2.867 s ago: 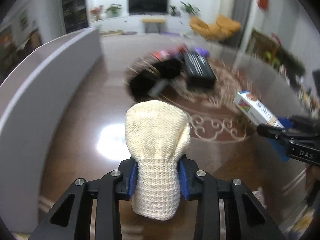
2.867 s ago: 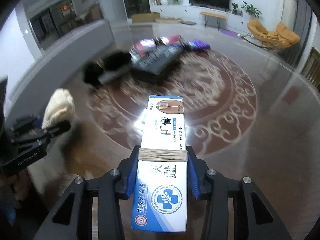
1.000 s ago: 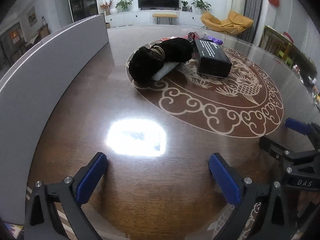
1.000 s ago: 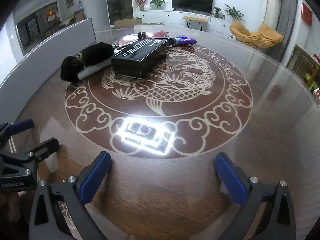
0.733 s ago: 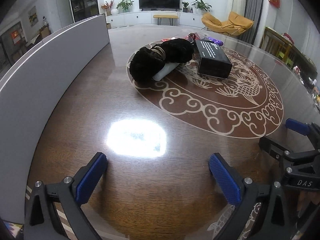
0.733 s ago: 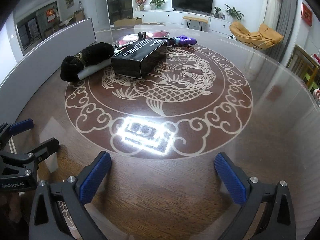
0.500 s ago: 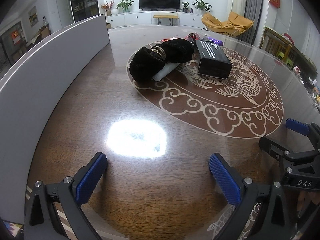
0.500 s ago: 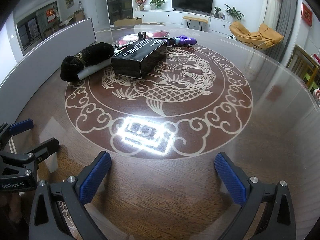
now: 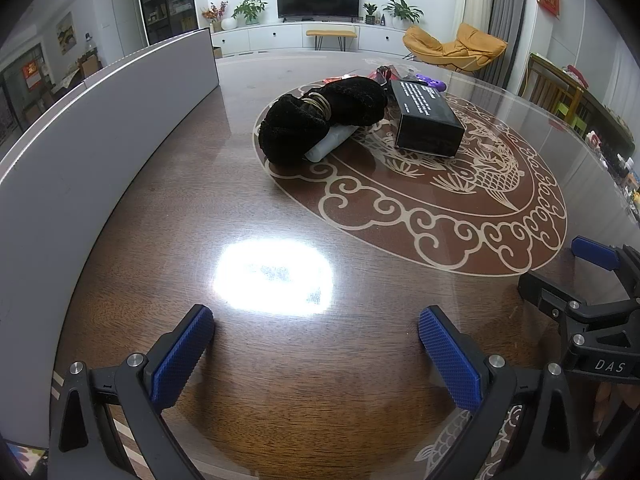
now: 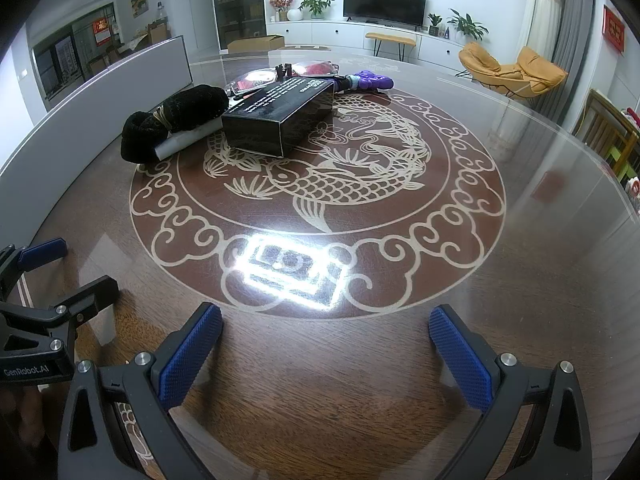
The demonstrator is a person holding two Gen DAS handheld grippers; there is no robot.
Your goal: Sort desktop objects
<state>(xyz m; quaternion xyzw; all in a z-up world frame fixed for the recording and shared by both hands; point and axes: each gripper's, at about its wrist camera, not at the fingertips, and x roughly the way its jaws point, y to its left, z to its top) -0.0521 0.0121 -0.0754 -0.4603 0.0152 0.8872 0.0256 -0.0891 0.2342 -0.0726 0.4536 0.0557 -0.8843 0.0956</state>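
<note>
A black fuzzy bundle (image 9: 320, 116) bound with a gold band lies at the far side of the round table, with a white tube (image 9: 330, 143) tucked under it. To its right lies a black box (image 9: 424, 114) with white print. Behind the box are a purple item (image 10: 366, 79) and red packets (image 10: 316, 67). My left gripper (image 9: 316, 344) hovers open over the near table edge, nothing between its blue pads. My right gripper (image 10: 326, 344) is likewise open and empty. Each gripper shows at the edge of the other's view.
A grey curved partition (image 9: 92, 120) runs along the table's left side. The brown glass-topped table (image 10: 520, 280) carries a carp and cloud pattern. An orange chair (image 9: 456, 46), a TV cabinet (image 9: 316, 34) and wooden chairs (image 9: 556, 92) stand beyond the table.
About three seconds ago the left gripper held a cream knitted piece and the right a blue-and-white box; both are now open and empty. Nothing has moved over the last second.
</note>
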